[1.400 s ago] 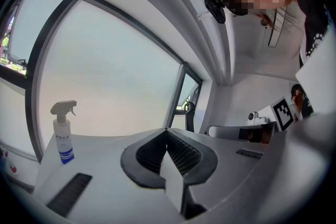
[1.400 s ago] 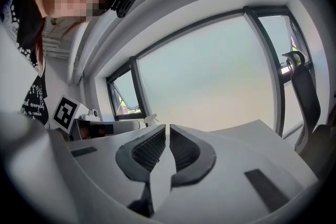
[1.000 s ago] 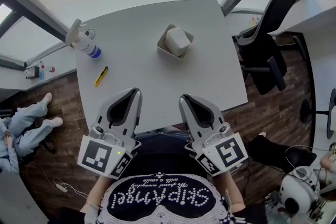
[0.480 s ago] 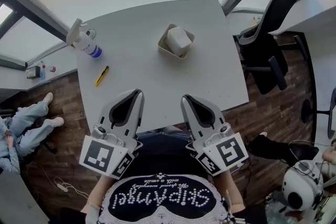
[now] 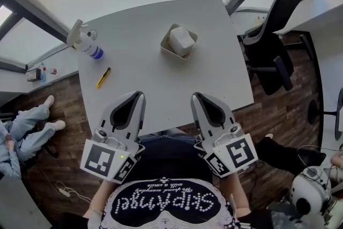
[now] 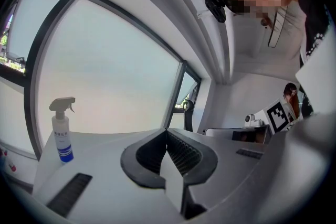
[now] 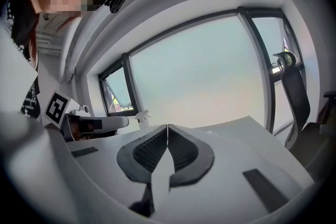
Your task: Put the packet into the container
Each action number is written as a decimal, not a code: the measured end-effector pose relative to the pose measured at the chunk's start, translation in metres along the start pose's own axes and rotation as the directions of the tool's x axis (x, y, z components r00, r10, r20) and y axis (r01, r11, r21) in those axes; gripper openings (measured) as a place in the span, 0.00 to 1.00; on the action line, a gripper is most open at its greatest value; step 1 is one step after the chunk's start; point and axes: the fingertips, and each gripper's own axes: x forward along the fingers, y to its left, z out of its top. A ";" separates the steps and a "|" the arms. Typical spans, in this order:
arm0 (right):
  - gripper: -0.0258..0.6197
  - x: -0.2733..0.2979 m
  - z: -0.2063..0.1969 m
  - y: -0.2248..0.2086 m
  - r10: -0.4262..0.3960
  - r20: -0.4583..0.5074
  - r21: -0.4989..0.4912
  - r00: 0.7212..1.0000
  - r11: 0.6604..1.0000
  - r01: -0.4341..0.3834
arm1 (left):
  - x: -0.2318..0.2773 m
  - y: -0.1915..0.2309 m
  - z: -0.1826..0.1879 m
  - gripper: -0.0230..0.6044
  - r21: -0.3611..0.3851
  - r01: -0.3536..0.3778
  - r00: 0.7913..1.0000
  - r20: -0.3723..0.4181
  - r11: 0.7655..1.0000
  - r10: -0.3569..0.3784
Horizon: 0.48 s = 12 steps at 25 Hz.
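A white packet (image 5: 181,41) lies inside a beige square container (image 5: 167,47) near the far middle of the white table (image 5: 139,72). Both grippers hover side by side over the table's near edge, well short of the container. My left gripper (image 5: 139,95) has its jaws together at the tips with nothing between them; the left gripper view (image 6: 167,131) shows the same. My right gripper (image 5: 198,96) is also shut and empty, its tips meeting in the right gripper view (image 7: 167,127).
A spray bottle (image 5: 86,43) stands at the table's far left corner, also visible in the left gripper view (image 6: 61,131). A yellow utility knife (image 5: 103,77) lies near the left edge. A black office chair (image 5: 270,45) stands to the right of the table.
My right gripper has shifted slightly to the right along the table's near edge. The left gripper, packet and container have stayed put.
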 end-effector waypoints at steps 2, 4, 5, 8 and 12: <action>0.07 0.000 0.000 -0.004 -0.011 0.001 0.003 1.000 1.000 0.011 | 0.001 0.000 0.000 0.05 -0.001 0.000 1.000 -0.001 1.000 0.000; 0.06 -0.001 0.001 -0.006 -0.020 0.002 0.006 1.000 1.000 0.020 | 0.002 -0.001 0.000 0.05 -0.001 0.003 1.000 -0.001 1.000 -0.003; 0.06 -0.001 0.001 -0.007 -0.021 0.002 0.005 1.000 1.000 0.021 | 0.002 -0.001 0.000 0.05 0.000 0.004 1.000 -0.001 1.000 -0.004; 0.06 -0.001 0.002 -0.005 -0.015 0.001 -0.003 1.000 1.000 0.015 | 0.002 -0.002 0.000 0.05 -0.001 0.006 1.000 -0.002 1.000 -0.006; 0.06 -0.001 0.001 -0.003 -0.006 -0.005 -0.015 1.000 1.000 0.006 | 0.002 -0.003 -0.001 0.05 -0.006 0.011 1.000 -0.005 1.000 -0.011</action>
